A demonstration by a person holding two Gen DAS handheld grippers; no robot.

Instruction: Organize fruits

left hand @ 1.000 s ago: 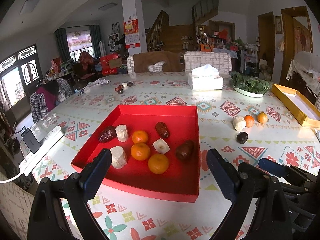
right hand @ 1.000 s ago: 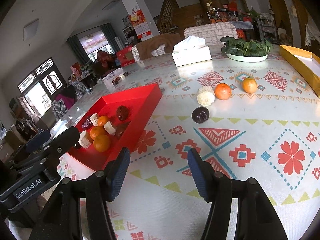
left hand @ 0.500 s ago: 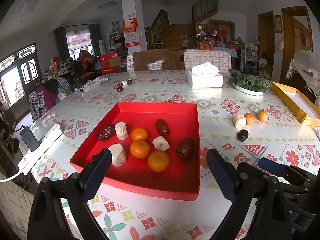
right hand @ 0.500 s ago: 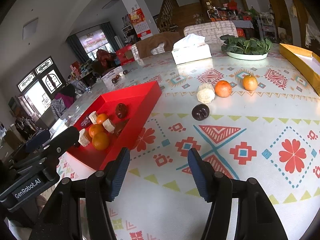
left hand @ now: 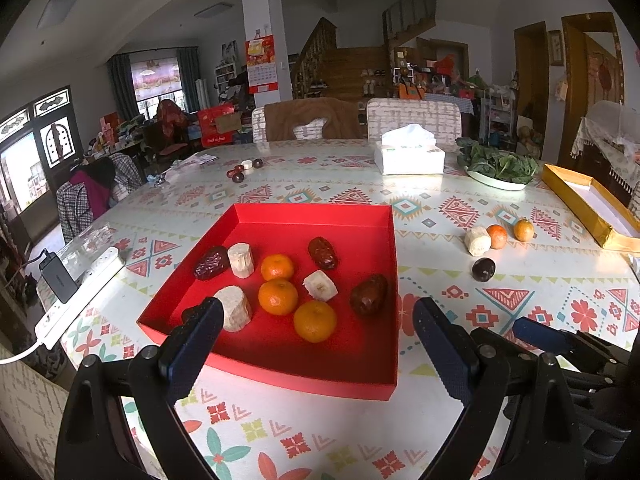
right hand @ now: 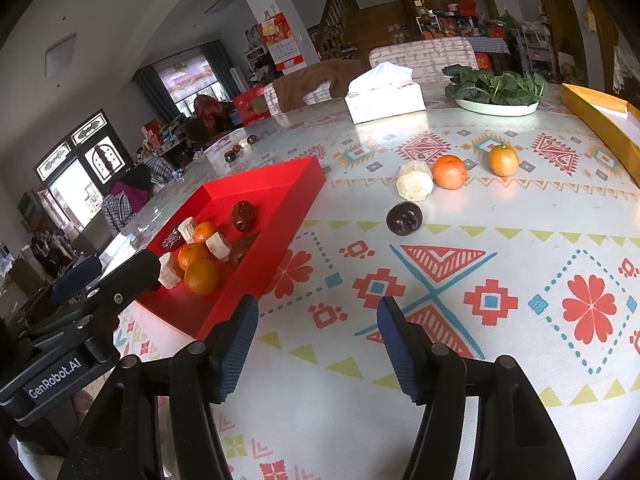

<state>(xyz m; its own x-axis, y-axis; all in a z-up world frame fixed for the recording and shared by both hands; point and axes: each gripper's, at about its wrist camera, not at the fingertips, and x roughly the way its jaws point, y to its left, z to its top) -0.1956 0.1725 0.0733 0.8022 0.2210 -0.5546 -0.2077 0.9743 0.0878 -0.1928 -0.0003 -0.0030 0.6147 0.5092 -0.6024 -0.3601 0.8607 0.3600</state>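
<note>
Altogether, red tray holds three oranges, three dates.

Left wrist view faces red tray close; right wrist views table rightward; both share tray.

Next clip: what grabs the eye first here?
The red tray in the middle of the patterned table, holding oranges, dates and pale chunks. To its right, four loose pieces lie on the cloth, the dark fruit nearest. Both grippers, left and right, are open and empty.
</note>
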